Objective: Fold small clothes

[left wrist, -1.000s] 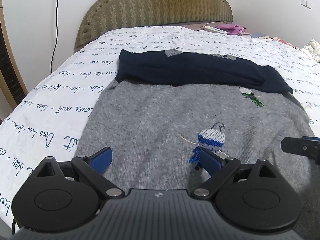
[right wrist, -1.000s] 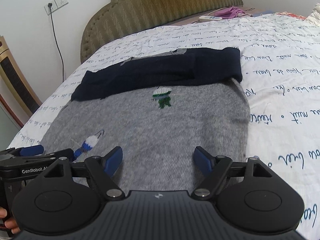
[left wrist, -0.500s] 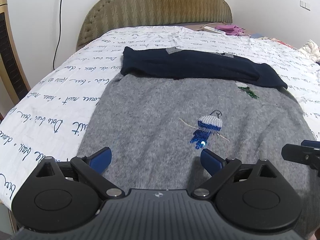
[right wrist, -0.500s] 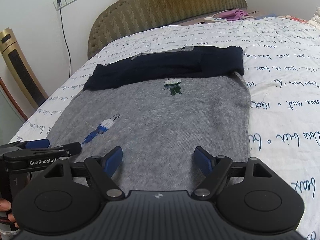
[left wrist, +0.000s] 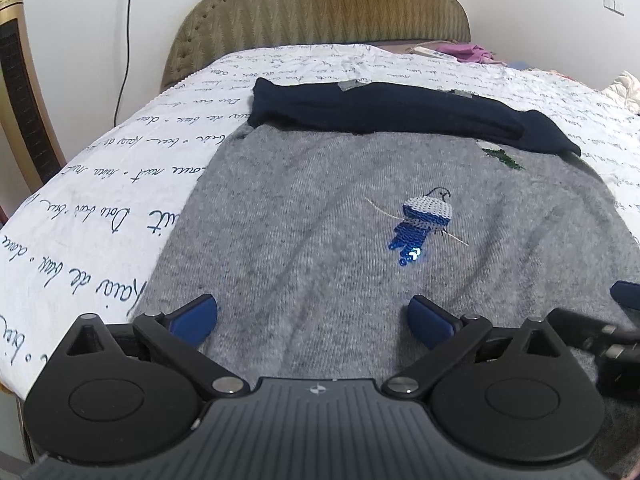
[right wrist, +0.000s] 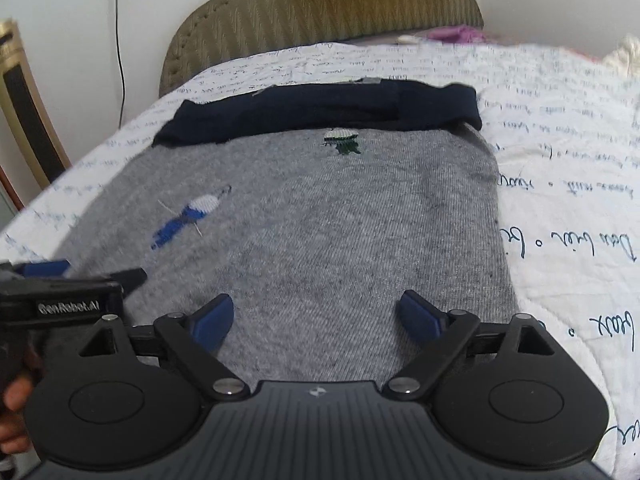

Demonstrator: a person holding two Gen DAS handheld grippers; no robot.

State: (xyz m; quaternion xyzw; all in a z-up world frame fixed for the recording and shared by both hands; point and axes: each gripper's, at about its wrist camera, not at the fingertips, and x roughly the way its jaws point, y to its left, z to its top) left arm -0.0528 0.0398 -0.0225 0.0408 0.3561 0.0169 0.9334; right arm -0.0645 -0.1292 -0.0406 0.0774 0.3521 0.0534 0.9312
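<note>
Sweater (left wrist: 304, 216) beneath spread left gripper (left wrist: 314, 318)

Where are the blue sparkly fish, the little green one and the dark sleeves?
blue fish (left wrist: 424, 220), left wrist view, its white-and-blue middle.
green fish (right wrist: 343, 141), right wrist view, its middle.
dark sleeves (left wrist: 400, 110), left wrist view, middle of the folded band.

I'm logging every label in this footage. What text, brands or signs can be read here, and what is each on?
"GenRobot.AI": white lettering on the black body of the left gripper, seen from the right wrist view.
Blue cursive handwriting printed across the white bedsheet: script too loopy and distorted to read reliably.
Grey knitted sweater: sequin figures only, no lettering.
</note>
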